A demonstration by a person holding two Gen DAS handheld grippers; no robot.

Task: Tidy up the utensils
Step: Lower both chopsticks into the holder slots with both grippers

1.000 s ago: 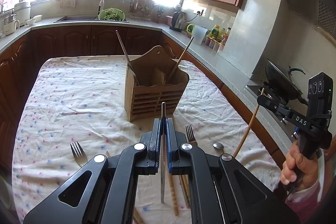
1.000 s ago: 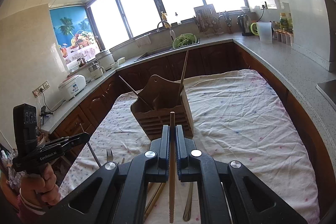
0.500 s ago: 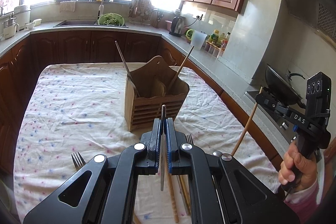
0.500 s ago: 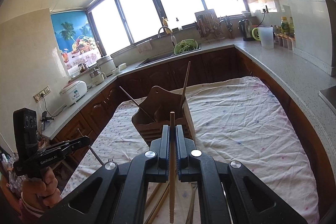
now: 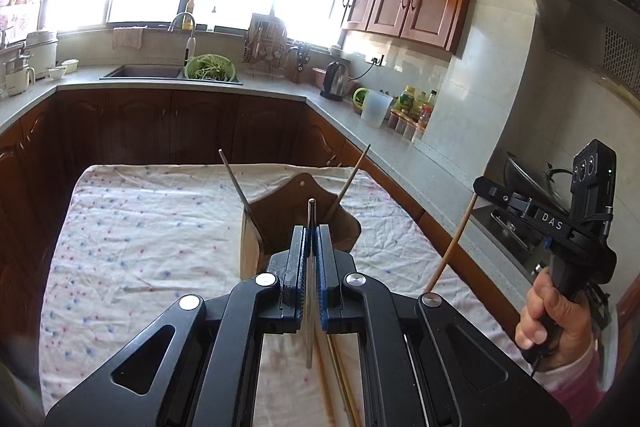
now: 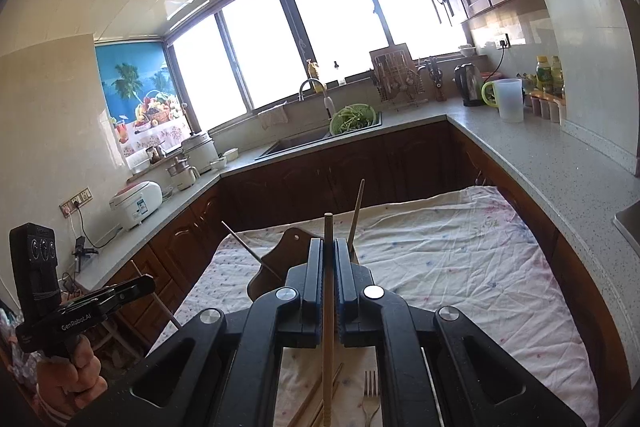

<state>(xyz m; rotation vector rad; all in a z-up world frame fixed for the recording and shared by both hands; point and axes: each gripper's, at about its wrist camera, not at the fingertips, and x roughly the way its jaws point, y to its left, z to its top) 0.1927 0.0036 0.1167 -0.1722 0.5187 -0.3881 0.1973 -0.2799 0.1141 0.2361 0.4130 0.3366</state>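
My left gripper [image 5: 311,233] is shut on a thin metal utensil handle [image 5: 310,211] that stands upright between the pads. It is held above the near side of the wooden utensil holder [image 5: 280,223], which has a metal stick [image 5: 236,179] and a wooden chopstick [image 5: 352,177] leaning in it. My right gripper [image 6: 329,247] is shut on a wooden chopstick [image 6: 328,227], upright, above and short of the same holder [image 6: 276,263]. The right gripper also shows in the left wrist view [image 5: 482,185] with its chopstick [image 5: 452,243] hanging down.
The table wears a white dotted cloth [image 5: 140,227]. Wooden chopsticks [image 5: 332,379] lie on it under my left gripper; a fork [image 6: 370,387] and chopsticks [image 6: 316,403] lie under my right. Counters [image 6: 540,155] run along the back and right, with a stove and wok [image 5: 524,179] at right.
Both grippers have risen and tilted up with their utensils. The holder now sits lower and partly behind the fingers; the forks and spoon on the cloth have dropped out of the left view.
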